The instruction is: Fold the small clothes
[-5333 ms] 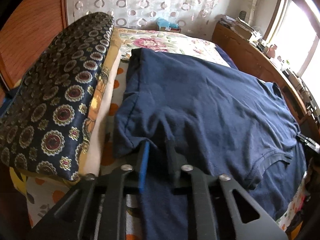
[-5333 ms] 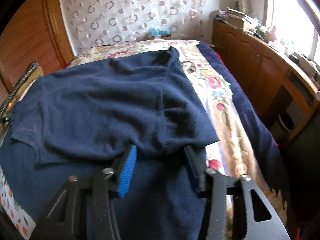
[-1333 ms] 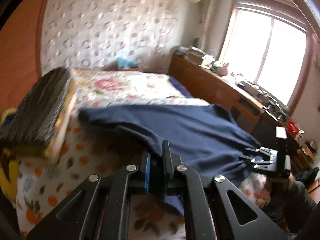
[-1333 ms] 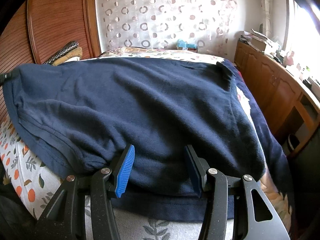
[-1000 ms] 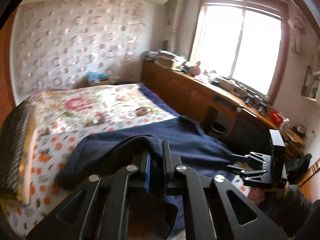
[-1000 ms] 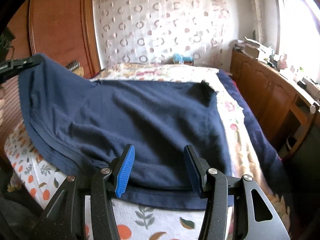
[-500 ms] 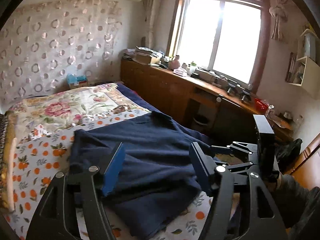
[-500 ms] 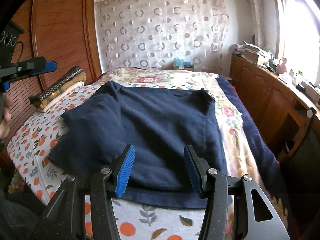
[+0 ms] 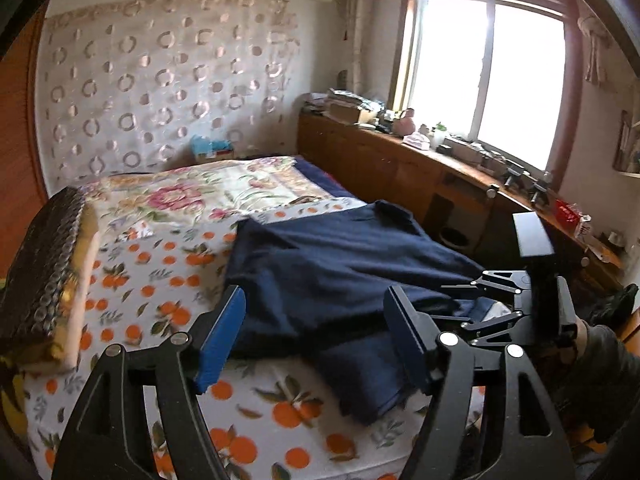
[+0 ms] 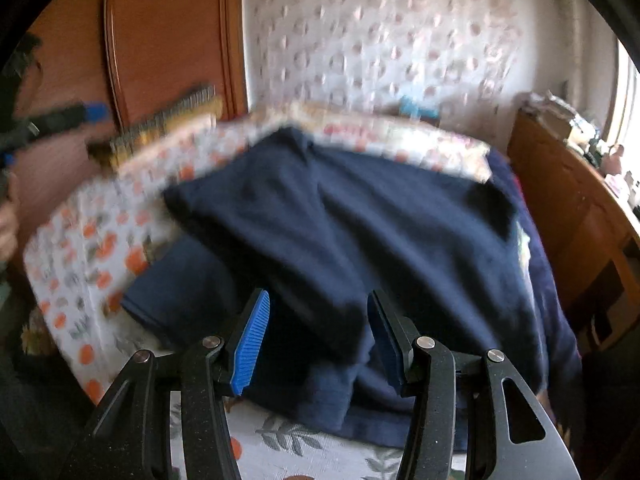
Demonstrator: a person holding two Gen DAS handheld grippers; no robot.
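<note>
Left of the folded navy cotton shirt the orange-printed bedsheet lies bare up to the dark patterned pillow.

navy shirt, orange-print white sheet, blue tool pads

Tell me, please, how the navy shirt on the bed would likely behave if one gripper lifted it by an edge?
The navy shirt looks soft and creased, so it would probably droop and unfold. Its layers lie loosely stacked, so pushing would likely bunch it on the orange-print sheet.
</note>
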